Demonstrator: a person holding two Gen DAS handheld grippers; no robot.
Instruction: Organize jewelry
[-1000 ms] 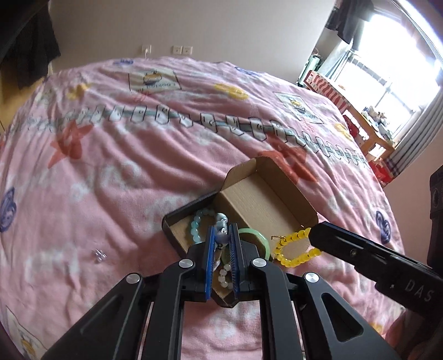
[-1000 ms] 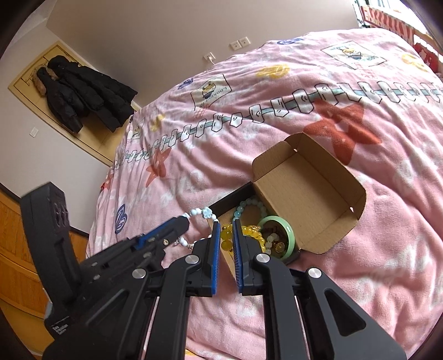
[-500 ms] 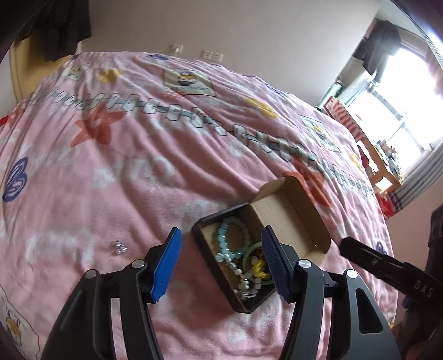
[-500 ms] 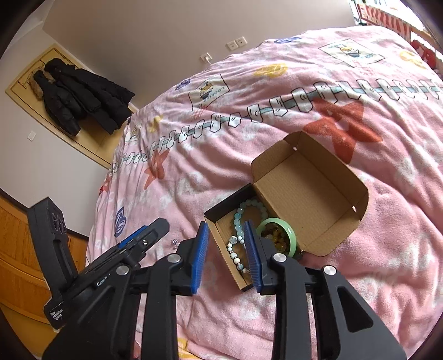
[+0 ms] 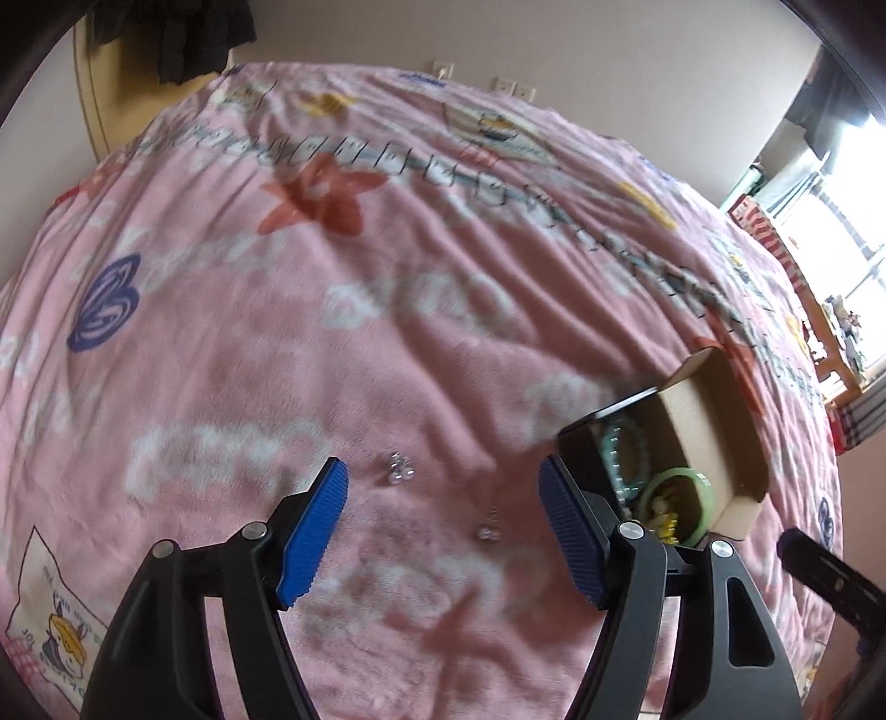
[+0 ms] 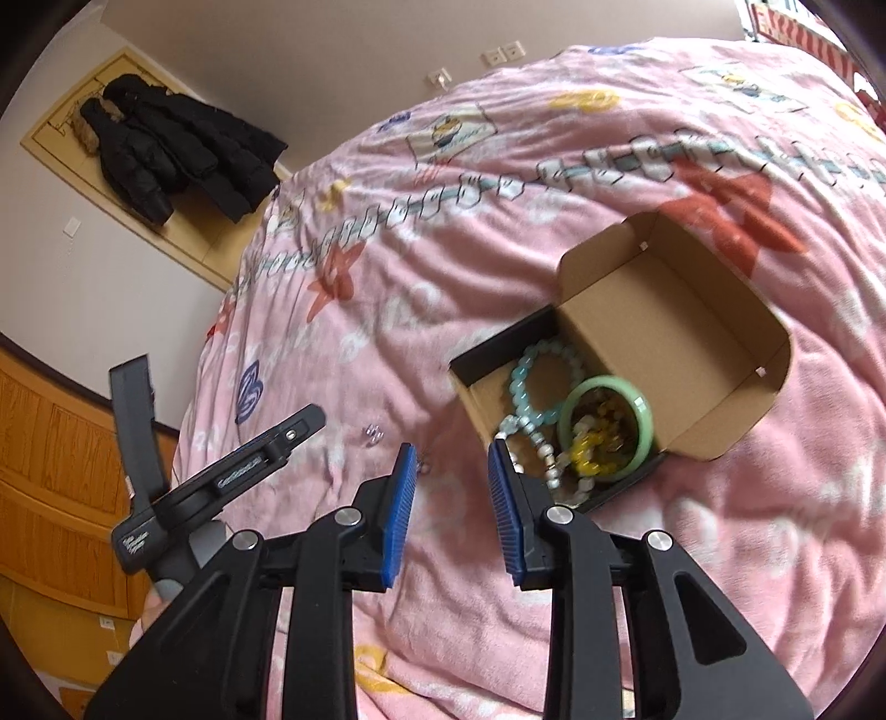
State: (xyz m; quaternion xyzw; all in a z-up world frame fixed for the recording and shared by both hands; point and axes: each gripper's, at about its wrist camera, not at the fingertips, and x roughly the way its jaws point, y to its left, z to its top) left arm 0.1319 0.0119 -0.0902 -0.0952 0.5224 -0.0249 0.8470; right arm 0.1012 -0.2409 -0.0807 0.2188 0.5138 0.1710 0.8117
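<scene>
Left tool (image 5: 443, 520) spreads wide, nothing inside, two tiny earrings (image 5: 400, 469) lying ahead between its pads. Right tool (image 6: 451, 487), narrowly parted and empty, alone shows bracelets (image 6: 545, 387) filling the box (image 6: 664, 332) just ahead-right.

Pretty clearly a bedroom in someone's home. The big giveaway is the bed, covered in a fluffy pink blanket (image 5: 387, 310) with cartoon prints, stars and a train-track pattern. Beyond the far edge of the bed there's a plain wall with a few white wall sockets (image 6: 501, 52). Off the bed's far left corner, black puffer jackets (image 6: 177, 144) hang on a wall rack. A bright window (image 5: 847, 288) sits off the bed's right side, with dark clothes (image 5: 825, 119) hanging by it, and wood panelling (image 6: 61, 471) runs along the wall left of the bed.
</scene>
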